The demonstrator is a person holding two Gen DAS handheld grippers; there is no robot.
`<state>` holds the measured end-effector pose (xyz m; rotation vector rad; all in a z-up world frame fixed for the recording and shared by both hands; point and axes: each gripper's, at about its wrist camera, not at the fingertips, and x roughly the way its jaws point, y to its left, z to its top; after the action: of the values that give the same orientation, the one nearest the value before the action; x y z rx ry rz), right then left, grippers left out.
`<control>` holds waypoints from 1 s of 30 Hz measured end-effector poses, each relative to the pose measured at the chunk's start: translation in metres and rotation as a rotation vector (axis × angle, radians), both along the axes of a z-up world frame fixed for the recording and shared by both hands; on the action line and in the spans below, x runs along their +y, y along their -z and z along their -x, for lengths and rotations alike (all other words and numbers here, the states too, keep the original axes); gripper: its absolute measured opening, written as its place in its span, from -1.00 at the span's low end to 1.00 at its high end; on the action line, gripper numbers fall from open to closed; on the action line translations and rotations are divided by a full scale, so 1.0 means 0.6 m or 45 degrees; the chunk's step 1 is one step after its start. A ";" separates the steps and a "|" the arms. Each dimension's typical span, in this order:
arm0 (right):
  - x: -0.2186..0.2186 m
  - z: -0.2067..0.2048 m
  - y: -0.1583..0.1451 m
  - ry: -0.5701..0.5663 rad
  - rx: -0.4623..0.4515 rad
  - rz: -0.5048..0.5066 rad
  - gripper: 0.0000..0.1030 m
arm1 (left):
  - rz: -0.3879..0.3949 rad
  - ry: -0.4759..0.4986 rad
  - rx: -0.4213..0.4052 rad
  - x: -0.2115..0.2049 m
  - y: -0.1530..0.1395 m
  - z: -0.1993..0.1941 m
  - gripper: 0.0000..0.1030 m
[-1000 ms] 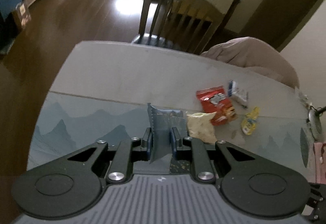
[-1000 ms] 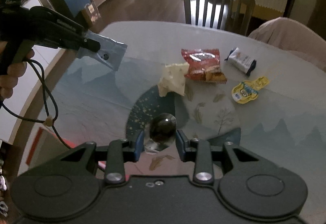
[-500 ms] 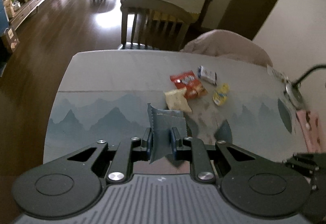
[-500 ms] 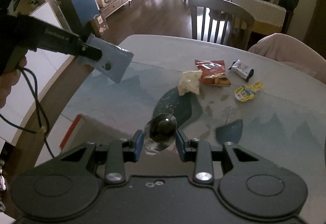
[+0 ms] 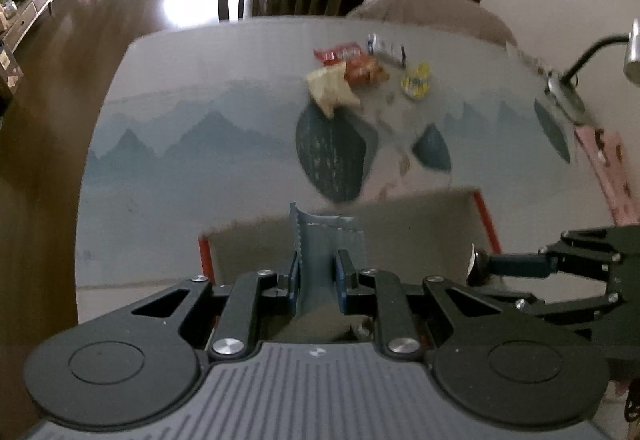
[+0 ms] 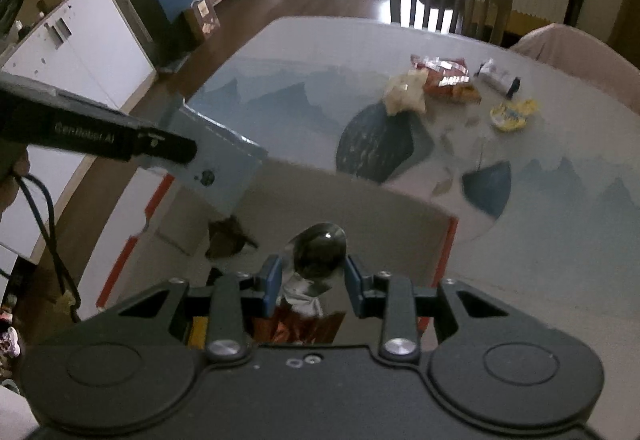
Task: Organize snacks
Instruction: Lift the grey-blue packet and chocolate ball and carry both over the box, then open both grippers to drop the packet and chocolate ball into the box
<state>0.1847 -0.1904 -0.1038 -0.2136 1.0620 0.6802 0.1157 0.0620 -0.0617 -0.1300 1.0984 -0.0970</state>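
So right now both hands are parked over the cardboard box [image 6: 360,207] at the bottom of the frame, each with a snack. Going left to right: the left gripper [image 5: 318,272] has its jaws pinching a grey-blue packet [image 5: 326,240] by its lower end, with the serrated top edge sticking up; in the right wrist view that packet hangs at centre left, above the box's left side. The right gripper [image 6: 312,276] has its jaws clamped on a shiny dark foil-wrapped snack [image 6: 318,250], bottom centre, over the box too.

My take on doing the drop well: get each snack low inside the walls before letting go, and release one at a time so the grippers don't bump, since they're close together.

Still out on the desk [image 6: 560,199], upper right: a pale bag [image 6: 404,95], a red bag [image 6: 446,77], a white bar [image 6: 496,73] and a yellow packet [image 6: 512,113].
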 end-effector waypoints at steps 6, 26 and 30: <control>0.004 0.033 0.042 -0.025 0.056 0.046 -0.35 | -0.013 0.024 0.066 -0.013 0.047 0.031 -0.66; -0.008 0.101 0.122 -0.016 0.181 0.118 -0.34 | -0.039 0.091 0.202 -0.048 0.136 0.090 -0.66; -0.007 0.105 0.129 -0.009 0.194 0.126 -0.34 | -0.047 0.101 0.212 -0.052 0.143 0.097 -0.66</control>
<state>0.1217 -0.1949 -0.1813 -0.2541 1.2432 0.6589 0.0578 0.0308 -0.1473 -0.0623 1.2713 -0.1386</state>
